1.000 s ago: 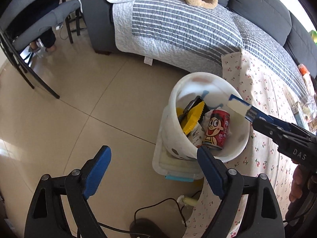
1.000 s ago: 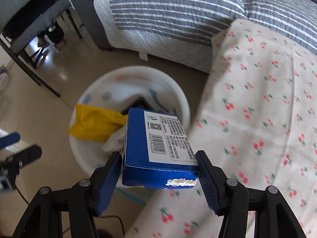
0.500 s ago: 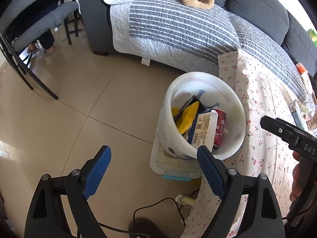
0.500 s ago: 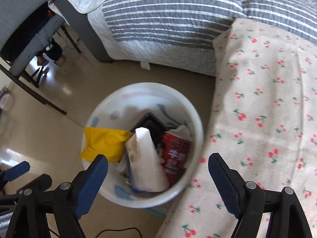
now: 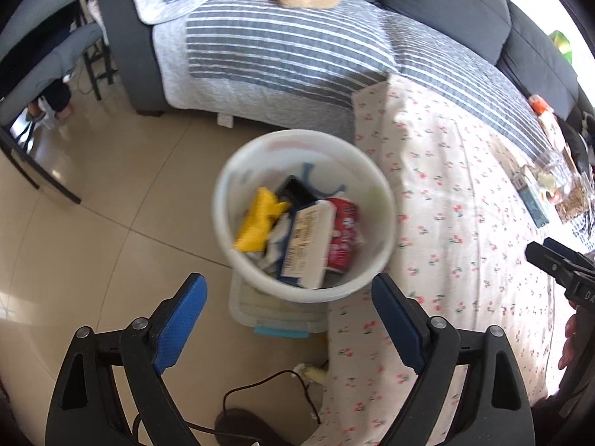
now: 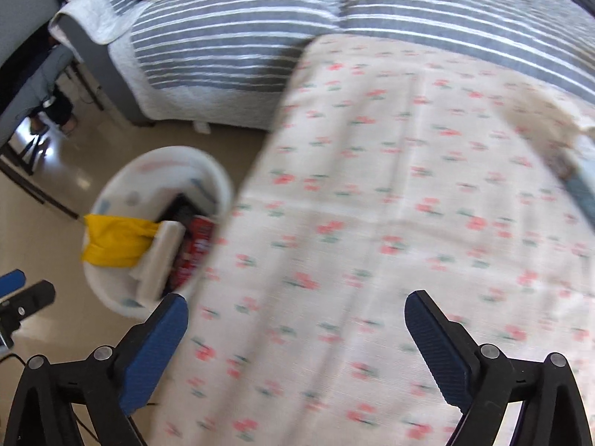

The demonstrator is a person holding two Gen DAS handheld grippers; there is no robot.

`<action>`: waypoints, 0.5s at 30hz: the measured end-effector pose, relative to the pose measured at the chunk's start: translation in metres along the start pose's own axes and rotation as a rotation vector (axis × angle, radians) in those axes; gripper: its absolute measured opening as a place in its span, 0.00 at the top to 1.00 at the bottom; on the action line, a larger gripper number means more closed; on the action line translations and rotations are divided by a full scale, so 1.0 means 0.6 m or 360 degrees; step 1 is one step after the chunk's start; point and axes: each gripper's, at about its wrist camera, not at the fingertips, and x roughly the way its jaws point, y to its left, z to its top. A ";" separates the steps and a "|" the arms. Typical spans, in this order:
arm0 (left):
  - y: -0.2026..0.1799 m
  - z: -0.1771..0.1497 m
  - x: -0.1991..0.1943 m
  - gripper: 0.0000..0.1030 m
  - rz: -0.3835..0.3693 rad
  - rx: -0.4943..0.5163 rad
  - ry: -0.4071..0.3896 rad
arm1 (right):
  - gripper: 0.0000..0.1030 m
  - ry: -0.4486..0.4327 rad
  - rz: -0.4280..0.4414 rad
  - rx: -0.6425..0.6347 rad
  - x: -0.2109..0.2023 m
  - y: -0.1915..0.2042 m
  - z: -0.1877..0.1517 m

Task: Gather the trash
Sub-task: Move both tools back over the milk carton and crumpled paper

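Observation:
A white bin (image 5: 238,171) stands on the floor beside the cherry-print tablecloth (image 5: 465,245). Inside lie a blue and white box (image 5: 305,245), a red can (image 5: 344,234) and a yellow wrapper (image 5: 258,219). My left gripper (image 5: 290,319) is open and empty, just above the bin's near rim. My right gripper (image 6: 295,338) is open and empty over the tablecloth (image 6: 390,204), with the bin (image 6: 122,186) to its left. More items (image 5: 546,186) lie on the table's far right.
A sofa with a grey striped quilt (image 5: 282,48) runs behind the bin and table. A clear tub (image 5: 275,316) sits under the bin. A cable (image 5: 260,383) lies on the tile floor. A chair (image 5: 33,74) stands at the far left.
My right gripper opened and dropped the blue box into the bin, then swung right over the tablecloth. My left gripper moved closer over the bin.

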 end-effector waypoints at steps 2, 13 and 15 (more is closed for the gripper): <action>-0.030 0.003 -0.002 0.08 -0.0006 0.0034 -0.0021 | 0.04 -0.0017 -0.0037 0.0024 -0.019 -0.033 -0.006; -0.208 0.013 0.003 0.01 -0.0041 0.0180 -0.0071 | 0.01 -0.0109 -0.0272 0.0232 -0.129 -0.227 -0.046; -0.234 0.013 0.004 0.00 -0.0049 0.0186 -0.0087 | 0.01 -0.0110 -0.0305 0.0280 -0.140 -0.261 -0.057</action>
